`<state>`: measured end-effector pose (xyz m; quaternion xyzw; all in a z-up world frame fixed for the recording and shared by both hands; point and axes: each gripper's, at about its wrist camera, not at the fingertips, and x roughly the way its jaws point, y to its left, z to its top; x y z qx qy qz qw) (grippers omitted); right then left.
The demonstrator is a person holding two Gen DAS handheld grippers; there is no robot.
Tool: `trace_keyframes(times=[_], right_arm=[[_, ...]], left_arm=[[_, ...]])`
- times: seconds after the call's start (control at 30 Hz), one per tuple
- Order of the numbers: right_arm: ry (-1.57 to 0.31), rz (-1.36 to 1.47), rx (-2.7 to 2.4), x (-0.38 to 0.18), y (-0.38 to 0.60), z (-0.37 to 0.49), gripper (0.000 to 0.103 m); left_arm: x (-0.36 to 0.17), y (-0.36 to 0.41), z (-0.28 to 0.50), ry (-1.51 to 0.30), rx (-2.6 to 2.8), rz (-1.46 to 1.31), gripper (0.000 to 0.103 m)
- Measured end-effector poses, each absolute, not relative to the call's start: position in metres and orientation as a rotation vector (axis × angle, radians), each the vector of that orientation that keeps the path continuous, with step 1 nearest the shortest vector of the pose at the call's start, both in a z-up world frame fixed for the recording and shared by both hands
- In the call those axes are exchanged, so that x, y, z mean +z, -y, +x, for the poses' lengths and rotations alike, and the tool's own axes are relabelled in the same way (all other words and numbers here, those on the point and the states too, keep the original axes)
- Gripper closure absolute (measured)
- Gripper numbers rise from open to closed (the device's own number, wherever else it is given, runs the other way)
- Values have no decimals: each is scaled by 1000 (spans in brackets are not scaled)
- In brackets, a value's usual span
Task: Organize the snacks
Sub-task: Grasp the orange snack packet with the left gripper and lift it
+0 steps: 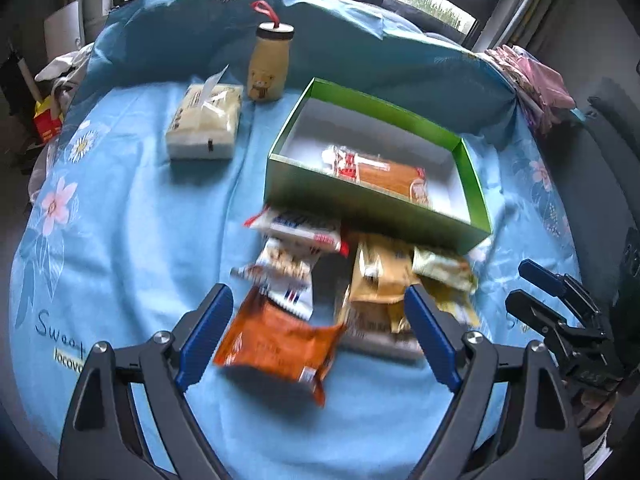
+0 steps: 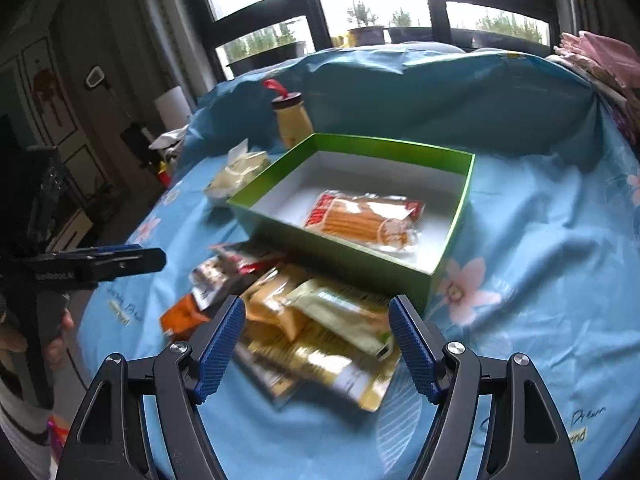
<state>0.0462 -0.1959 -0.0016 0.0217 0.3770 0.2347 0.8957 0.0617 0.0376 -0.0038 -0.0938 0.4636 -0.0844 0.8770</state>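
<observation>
**Two open grippers over the snack pile, one packet boxed**

While the green box (image 1: 372,208) held only one striped orange packet (image 1: 380,174), the rest of the snacks lay heaped on the blue floral cloth (image 1: 120,220) just in front of the box's near wall. Well to the left of the box sat a tissue pack (image 1: 205,122), and just beyond its left corner stood a yellow bear bottle (image 1: 268,66); neither belonged to the job. At the left of the pile, in front of the box's left corner, lay a red-and-white packet (image 1: 300,232), a white packet (image 1: 280,276) and, nearest the camera, an orange-brown packet (image 1: 276,344). The left gripper (image 1: 320,332) hovered over that last one with jaws wide and nothing pinched. Further right, before the middle of the box's front wall, tan and pale-green packets (image 2: 320,312) overlapped on a gold one (image 2: 340,376). The right gripper (image 2: 318,344) stood above these, jaws spread and empty.

Doing the step well probably meant taking one packet per hand, topmost first. A pinch on the body rather than the crimped edge seemed wise, since the shiny film would likely slip. Each packet should clear the box's front wall and be laid flat beside the striped one. Keeping the hands apart would avoid a clash.
</observation>
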Motion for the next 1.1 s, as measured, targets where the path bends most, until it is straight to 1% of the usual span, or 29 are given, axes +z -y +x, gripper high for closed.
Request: trace_keyframes(times=[0.53,1.1], right_arm=[[-868,-57,648,-43,121,9,28],[-929,-83,720,-81,56,25,28]], left_arm=[[-52,-65,38,-1033,-138,-269,15],[-82,-75,63,-1053,-270,-356,14]])
